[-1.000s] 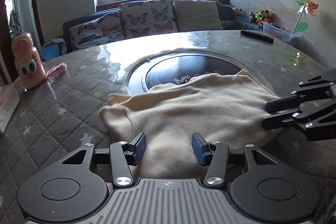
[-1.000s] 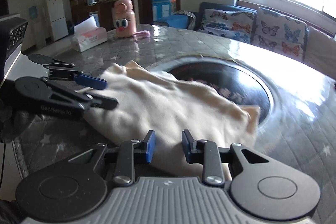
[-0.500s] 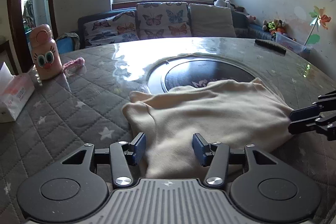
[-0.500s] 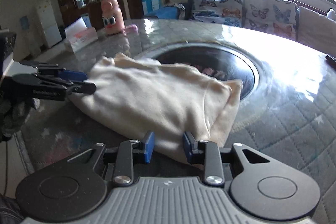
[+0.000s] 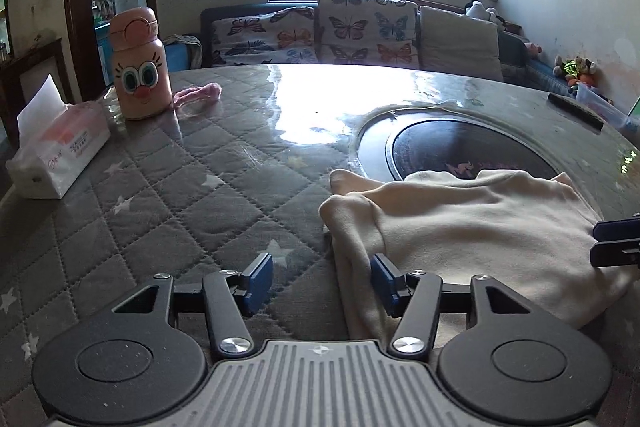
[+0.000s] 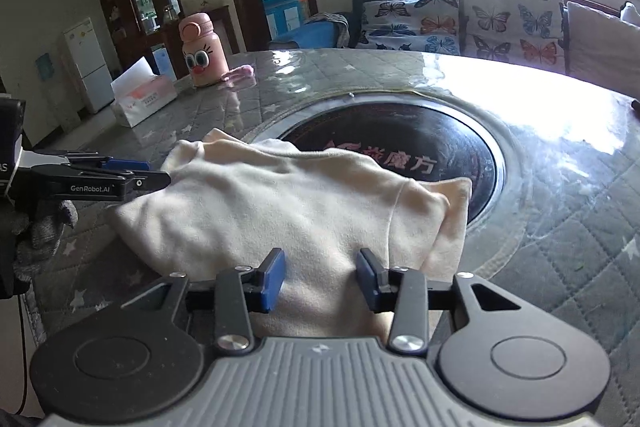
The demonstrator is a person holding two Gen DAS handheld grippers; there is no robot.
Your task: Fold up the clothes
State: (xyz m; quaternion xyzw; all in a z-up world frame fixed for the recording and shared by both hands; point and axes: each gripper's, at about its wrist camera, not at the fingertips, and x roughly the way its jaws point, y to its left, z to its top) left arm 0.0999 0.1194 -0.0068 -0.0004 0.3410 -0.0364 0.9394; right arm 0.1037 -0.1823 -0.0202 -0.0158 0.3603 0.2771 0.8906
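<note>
Fold just laid: cream shirt lower centre on table. My left gripper & right gripper jaws just been opening, cloth between, pads not pressing. Next, I reckon: regrip edge, 2nd fold.

Cream garment, grey star-quilted table cover, pink bottle, butterfly-print cushions.

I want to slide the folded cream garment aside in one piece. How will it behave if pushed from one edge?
The cream garment looks soft and floppy: its layers sag and wrinkle, so a push would likely bunch it. The glossy table cover may let it slide some. Lifted by one edge, its folds would probably fall open.
</note>
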